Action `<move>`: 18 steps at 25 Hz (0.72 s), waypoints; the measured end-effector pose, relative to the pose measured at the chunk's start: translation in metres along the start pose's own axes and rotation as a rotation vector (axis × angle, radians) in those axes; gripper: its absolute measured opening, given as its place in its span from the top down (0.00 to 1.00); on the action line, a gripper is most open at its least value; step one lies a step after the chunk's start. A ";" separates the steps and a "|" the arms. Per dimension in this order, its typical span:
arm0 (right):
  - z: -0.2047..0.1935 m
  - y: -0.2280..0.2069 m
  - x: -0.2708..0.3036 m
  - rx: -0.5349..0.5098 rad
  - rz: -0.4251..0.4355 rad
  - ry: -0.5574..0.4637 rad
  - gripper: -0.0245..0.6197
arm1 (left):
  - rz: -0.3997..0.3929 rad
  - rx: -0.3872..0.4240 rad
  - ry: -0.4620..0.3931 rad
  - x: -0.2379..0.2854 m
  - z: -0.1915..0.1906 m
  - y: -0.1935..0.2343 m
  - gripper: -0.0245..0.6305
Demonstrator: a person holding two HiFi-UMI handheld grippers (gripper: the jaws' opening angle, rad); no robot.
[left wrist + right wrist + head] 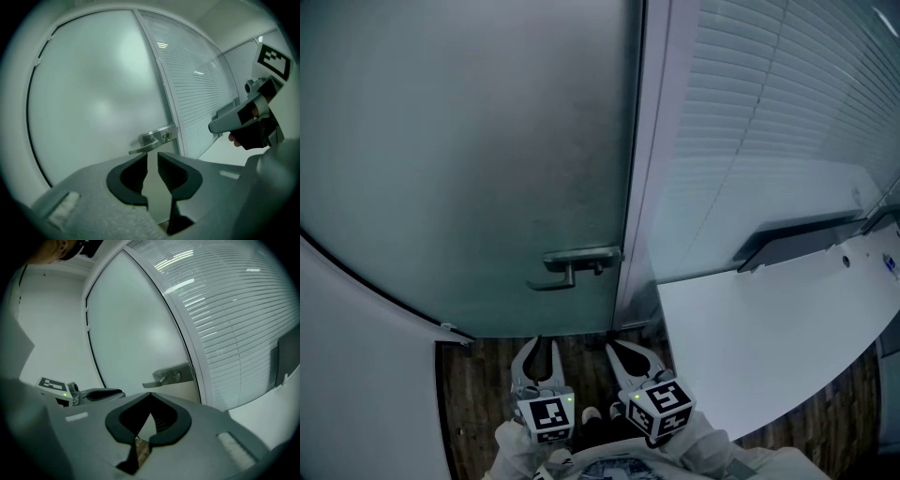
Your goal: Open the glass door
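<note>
Glass door (pixel 469 141) facing left tool (pixel 537 345), seemingly apart

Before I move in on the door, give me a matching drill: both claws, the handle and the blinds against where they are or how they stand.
1 left claw
2 right claw
3 door handle
4 blinds

A right of the door frame
B tips together, nothing held
C jaws slightly apart, nothing between them
D at the right edge of the glass door, lever level, untouched

Pairs: 1-C, 2-B, 3-D, 4-A
</note>
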State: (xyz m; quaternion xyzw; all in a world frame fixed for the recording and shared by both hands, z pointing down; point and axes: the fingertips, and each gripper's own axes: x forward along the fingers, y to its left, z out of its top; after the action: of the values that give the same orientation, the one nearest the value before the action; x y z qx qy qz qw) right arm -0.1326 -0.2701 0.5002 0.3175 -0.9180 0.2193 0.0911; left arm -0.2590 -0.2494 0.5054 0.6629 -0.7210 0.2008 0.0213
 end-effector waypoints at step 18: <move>0.019 -0.037 -0.005 -0.016 -0.137 -0.060 0.95 | 0.031 0.798 0.072 0.101 -0.020 -0.004 0.62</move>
State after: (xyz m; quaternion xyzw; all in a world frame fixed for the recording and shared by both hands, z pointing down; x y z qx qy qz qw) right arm -0.1066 -0.3022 0.4947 0.3854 -0.8981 0.1957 0.0808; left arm -0.2721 -0.3394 0.5546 0.6006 -0.5950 0.4887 -0.2156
